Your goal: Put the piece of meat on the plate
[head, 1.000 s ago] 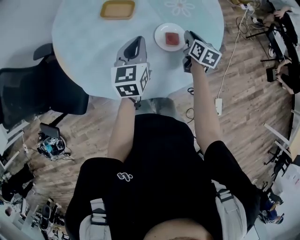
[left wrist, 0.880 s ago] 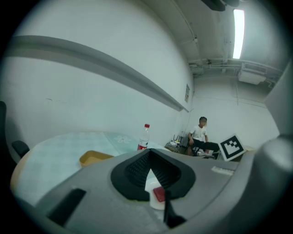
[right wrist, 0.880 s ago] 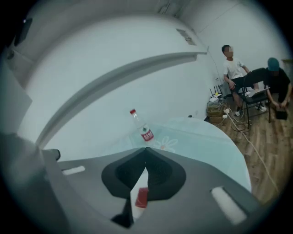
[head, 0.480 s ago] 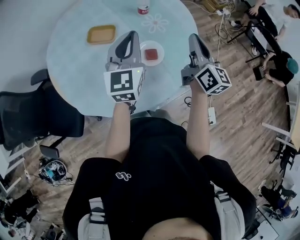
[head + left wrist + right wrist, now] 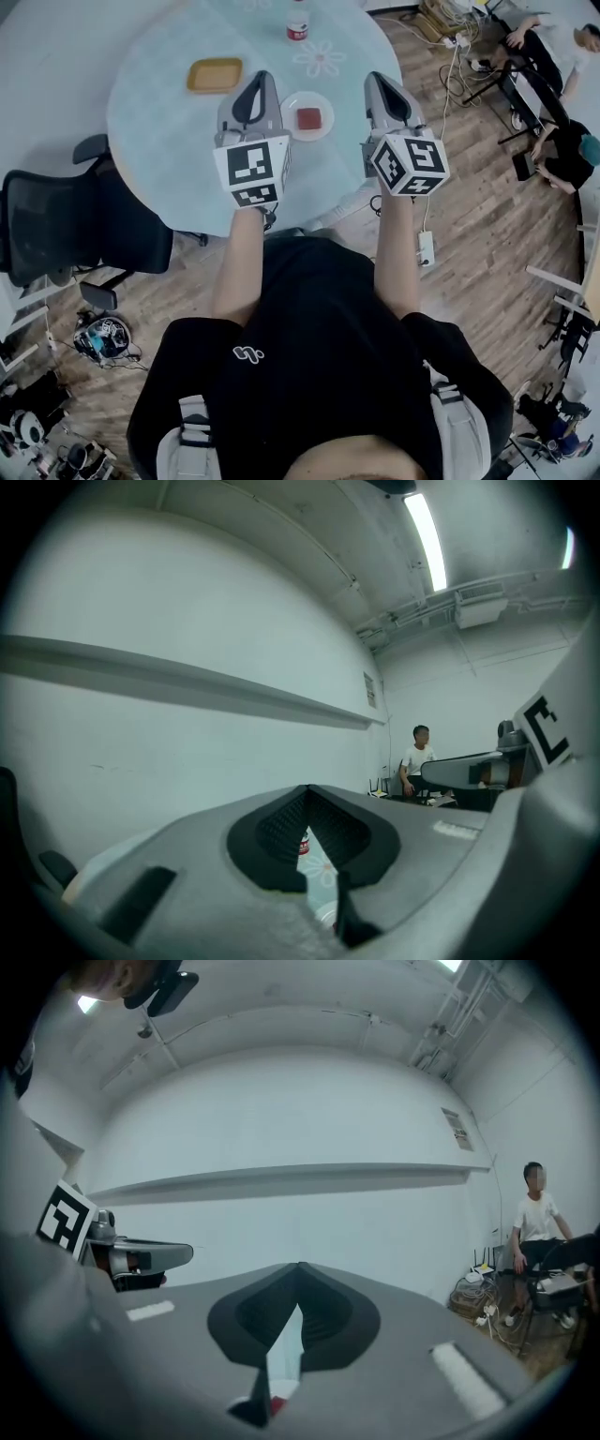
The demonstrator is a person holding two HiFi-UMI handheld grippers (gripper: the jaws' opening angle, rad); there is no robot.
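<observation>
The red piece of meat (image 5: 308, 118) lies on the small white plate (image 5: 292, 131) on the round pale table (image 5: 169, 131). Neither gripper touches it. My left gripper (image 5: 262, 80) is held up in the air just left of the plate, its jaws together and empty. My right gripper (image 5: 376, 82) hovers to the plate's right, also shut on nothing. In the left gripper view the left gripper (image 5: 307, 794) points level at a white wall. In the right gripper view the right gripper (image 5: 300, 1271) does the same, and a sliver of the meat (image 5: 276, 1406) shows below its jaws.
A yellow tray (image 5: 215, 74) and a red-labelled bottle (image 5: 297, 22) stand farther back on the table. A black office chair (image 5: 75, 220) sits at the left. A power strip (image 5: 424, 248) with cables lies on the wooden floor. People sit at the far right (image 5: 567, 141).
Both grippers have risen from table height near the plate to well above it and levelled out. The right one drew away from the plate. The meat stays on the plate.
</observation>
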